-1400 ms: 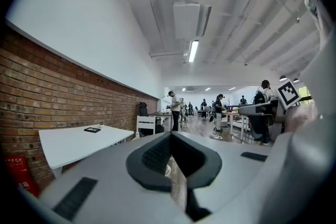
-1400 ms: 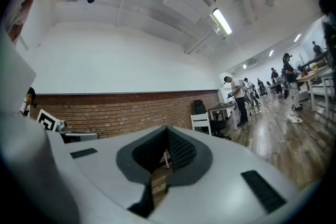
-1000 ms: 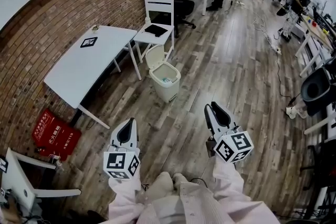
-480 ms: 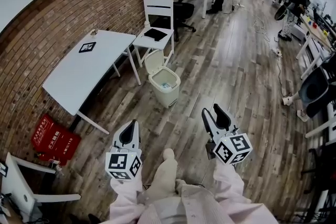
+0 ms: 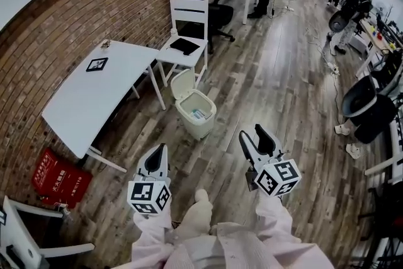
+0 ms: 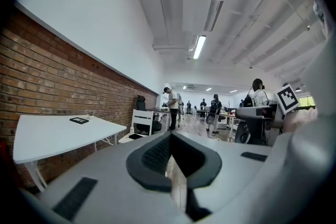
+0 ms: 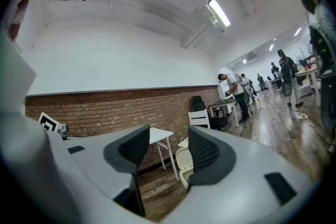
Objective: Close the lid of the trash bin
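Note:
The cream trash bin (image 5: 196, 114) stands on the wood floor beside the white table, its lid (image 5: 182, 81) tipped up and back, with some rubbish inside. Both grippers hover apart from it, nearer to me. My left gripper (image 5: 162, 148) is below and left of the bin, its jaws together with nothing in them; its own view shows the left gripper (image 6: 170, 139) pads meeting. My right gripper (image 5: 250, 132) is to the bin's lower right, its jaws opening and nothing between them. In the right gripper (image 7: 168, 136) view, the bin's lid (image 7: 184, 158) shows in the gap.
A white table (image 5: 94, 94) stands along the brick wall left of the bin, and a white chair (image 5: 187, 41) with a dark flat item stands behind it. A red box (image 5: 55, 176) lies by the wall. Black office chairs (image 5: 366, 107) and people are farther off.
Both grippers and I have moved forward, so the bin sits closer and lower in the head view. The right gripper's jaws have spread wider.

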The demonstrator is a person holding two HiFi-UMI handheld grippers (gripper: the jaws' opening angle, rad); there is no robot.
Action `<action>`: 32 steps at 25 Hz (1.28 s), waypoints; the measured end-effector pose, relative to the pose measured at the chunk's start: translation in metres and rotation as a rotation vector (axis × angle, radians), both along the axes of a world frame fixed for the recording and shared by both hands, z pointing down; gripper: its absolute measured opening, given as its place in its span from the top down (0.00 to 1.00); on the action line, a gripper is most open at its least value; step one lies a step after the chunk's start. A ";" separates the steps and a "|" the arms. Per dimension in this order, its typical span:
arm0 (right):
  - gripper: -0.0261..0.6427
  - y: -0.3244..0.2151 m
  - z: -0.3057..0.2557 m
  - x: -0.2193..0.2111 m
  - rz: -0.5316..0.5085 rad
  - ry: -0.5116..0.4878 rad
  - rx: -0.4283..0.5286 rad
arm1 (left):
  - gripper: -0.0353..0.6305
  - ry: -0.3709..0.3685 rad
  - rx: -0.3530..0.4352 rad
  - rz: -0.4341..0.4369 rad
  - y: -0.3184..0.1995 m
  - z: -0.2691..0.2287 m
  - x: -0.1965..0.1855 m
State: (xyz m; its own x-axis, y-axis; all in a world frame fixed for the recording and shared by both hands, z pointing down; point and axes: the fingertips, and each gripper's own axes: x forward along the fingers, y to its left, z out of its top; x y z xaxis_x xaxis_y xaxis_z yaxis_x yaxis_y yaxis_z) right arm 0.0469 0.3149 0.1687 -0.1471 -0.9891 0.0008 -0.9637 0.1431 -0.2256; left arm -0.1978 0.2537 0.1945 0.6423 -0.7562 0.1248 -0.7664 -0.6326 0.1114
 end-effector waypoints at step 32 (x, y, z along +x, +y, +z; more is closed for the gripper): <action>0.61 -0.264 0.053 0.067 -0.097 -0.078 -0.109 | 0.96 -0.008 -0.118 -0.068 -0.248 0.048 0.065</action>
State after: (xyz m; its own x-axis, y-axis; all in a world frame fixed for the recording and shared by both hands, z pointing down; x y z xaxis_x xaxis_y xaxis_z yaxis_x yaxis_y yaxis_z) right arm 0.1144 0.0508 0.2216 -0.2457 -0.9650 0.0918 -0.9253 0.2052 -0.3188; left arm -0.1328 0.0060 0.2429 0.5884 -0.7780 0.2204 -0.8085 -0.5617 0.1755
